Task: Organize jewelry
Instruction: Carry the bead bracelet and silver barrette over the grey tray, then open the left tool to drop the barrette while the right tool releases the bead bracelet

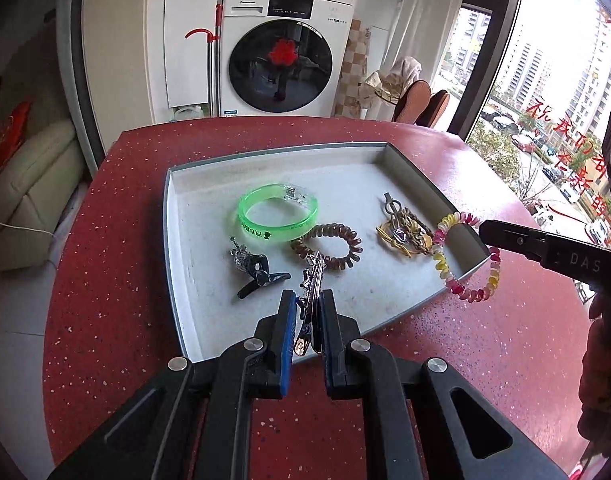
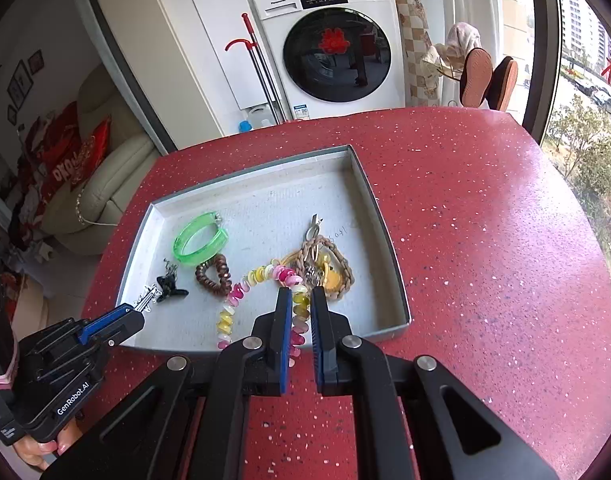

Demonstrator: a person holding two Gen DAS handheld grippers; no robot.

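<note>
A shallow grey tray [image 1: 173,216] [image 2: 389,264] lies on the red table. My left gripper [image 1: 308,300] [image 2: 135,312] is shut on a silver hair clip [image 1: 311,280] [image 2: 145,300] over the tray's near edge. My right gripper [image 2: 301,300] [image 1: 483,230] is shut on a pink, yellow and white spiral hair tie [image 2: 241,292] [image 1: 465,268], which hangs over the tray's right side. In the tray lie a green bracelet [image 1: 279,216] [image 2: 199,242], a brown spiral tie [image 1: 329,246] [image 2: 213,274], a black claw clip [image 1: 253,272] [image 2: 171,282] and a tangle of yellow and brown cords [image 1: 405,232] [image 2: 325,264].
The red speckled table [image 1: 485,360] [image 2: 485,240] ends at a curved far edge. Beyond it stand a white washing machine [image 1: 281,48] [image 2: 337,48] and a mop handle [image 2: 261,76]. A window is on the right, a cream sofa [image 2: 105,196] on the left.
</note>
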